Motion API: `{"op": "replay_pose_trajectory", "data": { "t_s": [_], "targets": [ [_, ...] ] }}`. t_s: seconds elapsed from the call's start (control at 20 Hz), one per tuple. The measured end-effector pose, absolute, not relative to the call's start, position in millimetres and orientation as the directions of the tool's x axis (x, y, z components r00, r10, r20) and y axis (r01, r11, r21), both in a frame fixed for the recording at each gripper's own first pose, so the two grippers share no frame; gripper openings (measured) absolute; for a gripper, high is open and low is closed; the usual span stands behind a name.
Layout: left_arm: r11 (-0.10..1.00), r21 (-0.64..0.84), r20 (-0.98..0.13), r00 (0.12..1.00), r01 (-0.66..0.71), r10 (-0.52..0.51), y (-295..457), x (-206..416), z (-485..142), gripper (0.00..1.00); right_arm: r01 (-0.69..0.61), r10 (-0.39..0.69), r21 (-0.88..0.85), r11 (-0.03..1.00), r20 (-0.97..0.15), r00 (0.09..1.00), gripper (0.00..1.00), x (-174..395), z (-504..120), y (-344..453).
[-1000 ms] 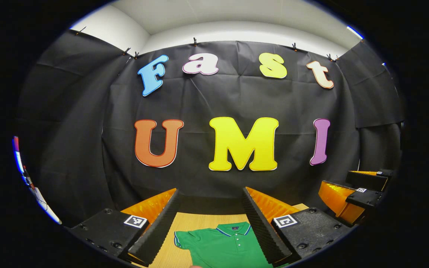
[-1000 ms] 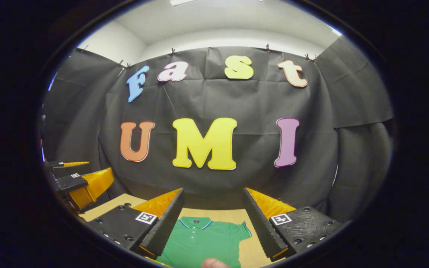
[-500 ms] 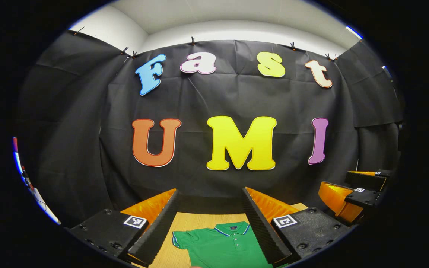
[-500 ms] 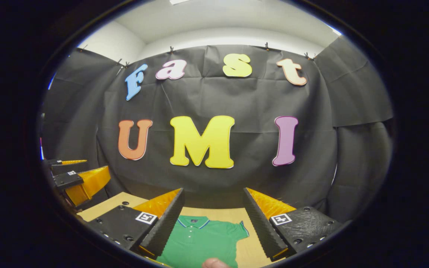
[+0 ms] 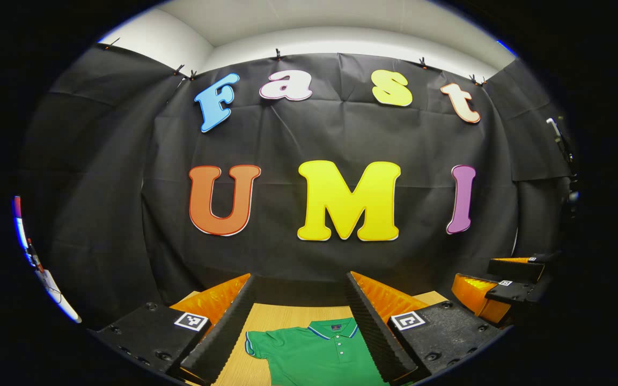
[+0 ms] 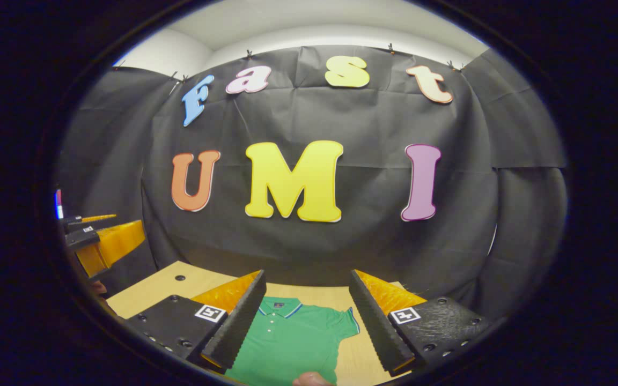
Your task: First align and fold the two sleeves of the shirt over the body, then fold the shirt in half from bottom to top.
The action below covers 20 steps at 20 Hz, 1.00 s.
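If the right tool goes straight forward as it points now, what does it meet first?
Most likely the black cloth wall: the open right tool aims above the green polo shirt on the wooden table. Depth is unclear.

A light wooden table (image 6: 169,281) carries a green polo shirt (image 6: 287,340), lying flat, collar toward the wall.

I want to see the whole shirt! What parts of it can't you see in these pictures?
- Left gripper view: the green shirt loses its bottom half at the picture's lower edge, and one sleeve sits behind a finger.
- Right gripper view: the other sleeve hides behind a finger; the hem is cut off.
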<state>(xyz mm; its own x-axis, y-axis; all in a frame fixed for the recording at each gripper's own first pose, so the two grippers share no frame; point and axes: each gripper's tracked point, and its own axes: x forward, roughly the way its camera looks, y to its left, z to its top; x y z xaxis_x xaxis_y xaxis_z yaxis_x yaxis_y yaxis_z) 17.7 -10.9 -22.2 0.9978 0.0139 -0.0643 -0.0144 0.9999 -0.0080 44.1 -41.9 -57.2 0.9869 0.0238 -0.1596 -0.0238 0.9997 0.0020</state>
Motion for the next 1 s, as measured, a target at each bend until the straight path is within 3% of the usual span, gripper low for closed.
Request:
{"op": "replay_pose_trajectory", "data": {
  "t_s": [0.35, 0.45, 1.0],
  "targets": [
    [0.997, -0.035, -0.107, 0.992, -0.071, 0.067, -13.1, 36.0, -33.5, 1.00, 0.008, -0.015, -0.029, 1.000, -0.245, 0.969, 0.94, 100.2, -118.0, -97.7],
    [0.996, -0.021, -0.096, 0.992, -0.090, 0.088, -12.9, 42.5, -31.3, 1.00, 0.011, -0.018, -0.024, 1.000, -0.270, 0.963, 0.98, 120.3, -138.5, -111.4],
    [0.991, 0.041, -0.133, 0.982, -0.126, 0.131, -30.4, 78.4, -48.8, 1.00, 0.009, -0.020, -0.025, 1.000, -0.499, 0.866, 0.97, 218.5, -287.2, -174.5]
  ]
}}
